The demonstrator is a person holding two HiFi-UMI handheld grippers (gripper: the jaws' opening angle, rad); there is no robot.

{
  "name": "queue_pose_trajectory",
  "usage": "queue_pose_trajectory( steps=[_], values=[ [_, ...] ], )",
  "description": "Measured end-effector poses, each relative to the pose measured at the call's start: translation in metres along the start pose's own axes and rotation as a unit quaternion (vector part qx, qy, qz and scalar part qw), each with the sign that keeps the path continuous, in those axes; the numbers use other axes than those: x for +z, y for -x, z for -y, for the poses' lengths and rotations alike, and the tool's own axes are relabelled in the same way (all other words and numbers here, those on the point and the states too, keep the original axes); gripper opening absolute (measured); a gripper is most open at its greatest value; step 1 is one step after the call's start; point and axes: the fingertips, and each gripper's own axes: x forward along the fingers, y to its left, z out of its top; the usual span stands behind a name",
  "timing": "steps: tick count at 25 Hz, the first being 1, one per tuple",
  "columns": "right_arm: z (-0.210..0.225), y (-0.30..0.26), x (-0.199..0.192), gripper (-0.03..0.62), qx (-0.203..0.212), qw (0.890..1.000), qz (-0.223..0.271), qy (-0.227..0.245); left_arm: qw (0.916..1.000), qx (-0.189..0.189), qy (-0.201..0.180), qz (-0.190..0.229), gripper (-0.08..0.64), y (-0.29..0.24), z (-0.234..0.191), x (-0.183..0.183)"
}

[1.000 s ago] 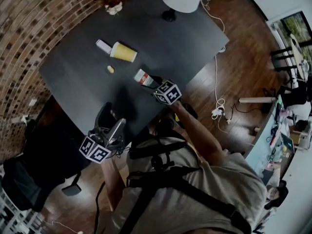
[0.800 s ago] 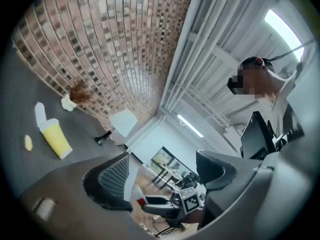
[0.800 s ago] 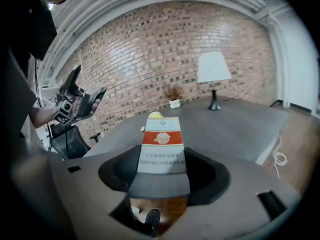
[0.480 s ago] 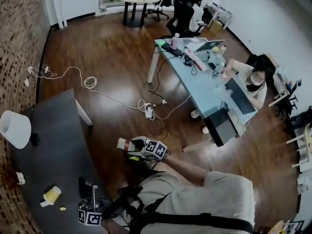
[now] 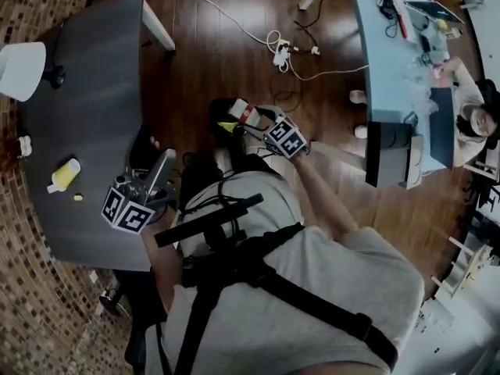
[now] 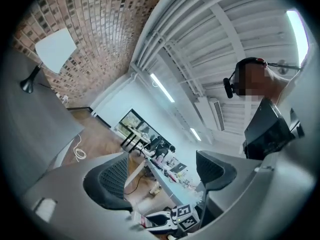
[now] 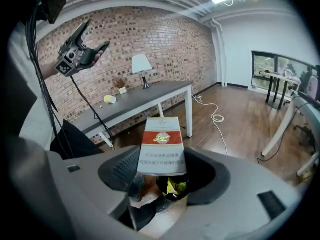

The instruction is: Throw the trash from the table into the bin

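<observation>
A white carton with a red band (image 5: 241, 112) (image 7: 161, 146) is clamped between the jaws of my right gripper (image 5: 251, 123) (image 7: 165, 171). It hangs over the dark bin (image 5: 222, 125) (image 7: 172, 186) on the wooden floor, where yellow trash shows inside. My left gripper (image 5: 155, 153) (image 6: 161, 176) stands open and empty by the front edge of the dark table (image 5: 94, 76), pointing level across the room. A yellow cup (image 5: 62, 176) (image 7: 109, 99) and a small yellow scrap (image 5: 78, 198) lie on the table.
A white lamp (image 5: 19, 69) (image 7: 141, 64) and a small dried plant (image 7: 120, 84) stand at the table's brick-wall side. A cable with a power strip (image 5: 281, 53) lies on the floor. At the right a person (image 5: 476, 119) sits at a light blue desk (image 5: 391, 69).
The view has swung from the table to the floor. My right gripper has carried the carton off the table to above the bin. The left gripper stays open near the table edge.
</observation>
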Motion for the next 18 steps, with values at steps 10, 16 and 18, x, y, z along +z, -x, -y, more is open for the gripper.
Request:
queue_pose_trajectory(
  steps=[10, 16, 18],
  values=[
    [0.001, -0.061, -0.055, 0.305, -0.004, 0.993, -0.116, 0.018, 0.9998, 0.019, -0.005, 0.006, 0.407, 0.011, -0.013, 0.017],
    [0.004, -0.057, -0.037, 0.307, -0.013, 0.996, -0.091, -0.01, 0.9996, 0.025, -0.001, 0.015, 0.407, 0.023, -0.019, 0.02],
    [0.002, -0.044, -0.01, 0.301, -0.003, 0.999, -0.024, -0.029, 0.9996, 0.022, -0.001, 0.015, 0.407, 0.024, -0.018, 0.019]
  ],
)
